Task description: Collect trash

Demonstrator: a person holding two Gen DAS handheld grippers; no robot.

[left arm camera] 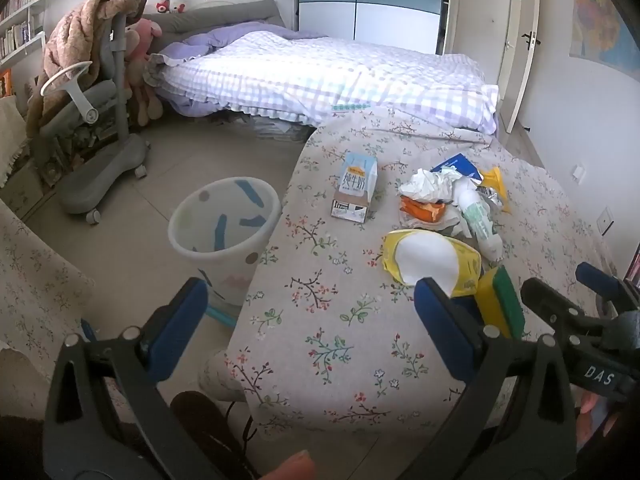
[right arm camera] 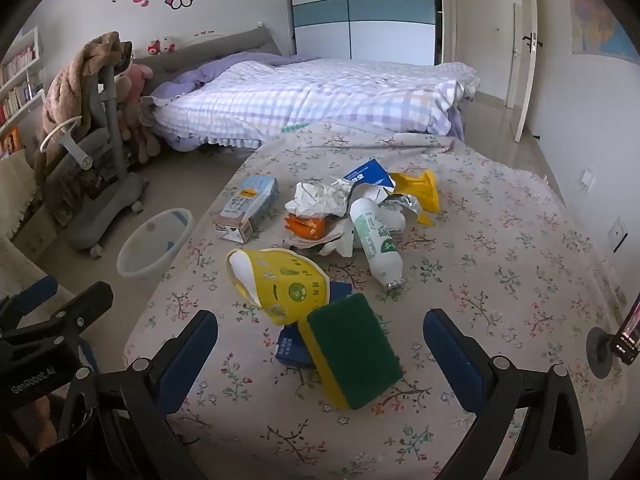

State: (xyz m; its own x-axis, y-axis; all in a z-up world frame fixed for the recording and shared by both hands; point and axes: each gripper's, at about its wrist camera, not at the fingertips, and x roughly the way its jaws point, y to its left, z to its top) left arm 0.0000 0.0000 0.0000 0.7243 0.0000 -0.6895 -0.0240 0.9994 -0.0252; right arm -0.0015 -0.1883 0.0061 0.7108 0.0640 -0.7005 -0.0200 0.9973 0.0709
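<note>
Both tongs stand as wide as they go and hold nothing: the left tongs (left arm camera: 310, 320) hang over the near left edge of the desk (left arm camera: 320, 320), one blue pad out over the floor, and the right tongs (right arm camera: 320, 356) hover just short of the sponge (right arm camera: 354, 350), which serves here as the landmark. The sponge, green face up with a yellow side, lies tilted on a dark blue packet (right arm camera: 294, 346) at the near end of the litter. Just beyond it and touching is a yellow wrapper (right arm camera: 286, 284) with a white inside. Farther beyond sits the main heap: crumpled white paper (right arm camera: 320, 196), an orange wrapper (right arm camera: 306, 226), a white bottle (right arm camera: 376, 240) lying on its side with its neck pointing back toward the sponge, a blue card (right arm camera: 368, 174) and a yellow plastic piece (right arm camera: 420, 190). A milk carton (left arm camera: 354, 188) lies apart, beyond and to the left of the sponge. The bin (left arm camera: 224, 224), white with coloured patches, stands on the floor off the desk's left edge, left of the sponge and well below it. Nothing appears to be collected yet, so the work seems to be at its first pick. The next move probably calls for the right tongs to close across the sponge's narrow sides and carry it leftward over the desk edge to drop it in the bin; the slanted perch may let it slip.
</note>
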